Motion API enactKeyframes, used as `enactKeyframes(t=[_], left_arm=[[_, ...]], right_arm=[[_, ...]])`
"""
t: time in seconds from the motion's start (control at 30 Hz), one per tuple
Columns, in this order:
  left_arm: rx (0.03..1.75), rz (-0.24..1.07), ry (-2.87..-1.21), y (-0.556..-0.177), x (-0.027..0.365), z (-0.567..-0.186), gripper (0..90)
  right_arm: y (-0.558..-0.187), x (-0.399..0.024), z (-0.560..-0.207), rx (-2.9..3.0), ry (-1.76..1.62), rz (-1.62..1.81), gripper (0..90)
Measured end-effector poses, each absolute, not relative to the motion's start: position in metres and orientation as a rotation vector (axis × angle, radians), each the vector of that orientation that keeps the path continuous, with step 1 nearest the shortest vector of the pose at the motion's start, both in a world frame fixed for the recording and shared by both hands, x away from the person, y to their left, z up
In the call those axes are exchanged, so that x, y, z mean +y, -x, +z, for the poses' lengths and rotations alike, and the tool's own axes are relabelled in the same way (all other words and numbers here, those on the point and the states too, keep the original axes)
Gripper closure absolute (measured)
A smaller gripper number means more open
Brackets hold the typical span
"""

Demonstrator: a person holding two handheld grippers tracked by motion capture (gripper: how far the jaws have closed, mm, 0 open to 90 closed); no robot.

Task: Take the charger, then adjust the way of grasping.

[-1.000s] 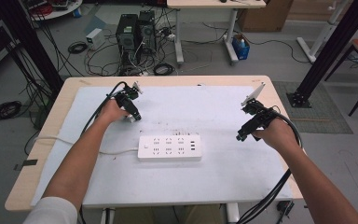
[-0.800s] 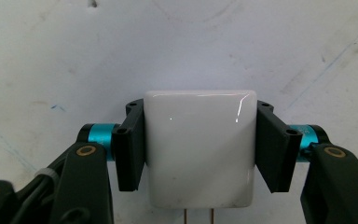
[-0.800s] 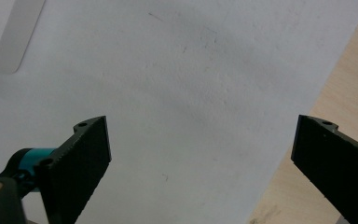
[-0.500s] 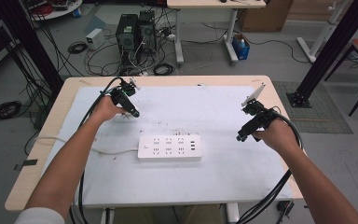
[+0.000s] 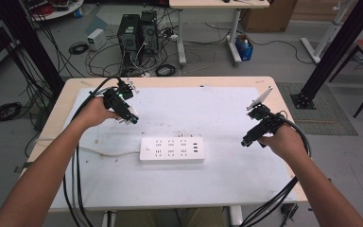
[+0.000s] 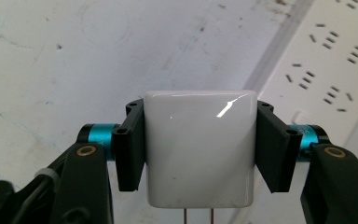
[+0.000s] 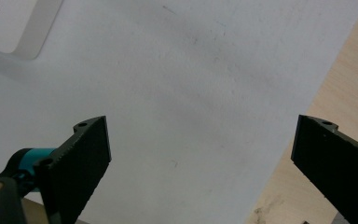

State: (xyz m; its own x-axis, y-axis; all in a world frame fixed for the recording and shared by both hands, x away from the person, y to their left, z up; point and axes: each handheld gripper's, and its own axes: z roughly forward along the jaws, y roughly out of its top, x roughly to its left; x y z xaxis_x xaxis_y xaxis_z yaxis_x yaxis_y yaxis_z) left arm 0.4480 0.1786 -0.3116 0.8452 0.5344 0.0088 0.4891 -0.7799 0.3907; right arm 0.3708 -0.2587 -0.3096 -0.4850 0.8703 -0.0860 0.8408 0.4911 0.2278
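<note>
A white square plug adapter (image 6: 198, 149) sits squarely between the black pads of my left gripper (image 6: 199, 128), which is shut on it. Two thin metal prongs (image 6: 185, 217) show at its lower edge. In the high view my left gripper (image 5: 131, 118) hangs over the left part of the white mat, up and to the left of the white power strip (image 5: 171, 149). The strip's sockets (image 6: 335, 70) lie behind the adapter. My right gripper (image 5: 246, 142) hovers to the right of the strip, its jaws (image 7: 200, 144) wide open with nothing between them.
A white mat (image 5: 203, 106) covers most of the wooden table (image 5: 288, 118). The strip's cord (image 5: 108, 152) runs off to the left. Gripper cables trail off the near edge. Computers and loose cables lie on the floor beyond the table's far edge.
My left hand has lifted and drawn to the left with the adapter still clamped. The right hand has stayed where it was.
</note>
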Motion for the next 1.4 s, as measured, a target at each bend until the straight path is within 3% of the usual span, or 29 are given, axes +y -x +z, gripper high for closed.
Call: enactKeyframes(t=[0.63,1.4], left_arm=[[0.609,0.162,-2.643,-0.379,0.165,-0.273,42.5],[0.513,0.187,-2.666,-0.356,0.148,-0.265,42.5]], right_arm=[[-0.347,-0.246,-0.303,2.558,-1.422,0.276,4.0],[-0.343,-0.228,-0.298,2.570,-1.370,0.347,4.0]])
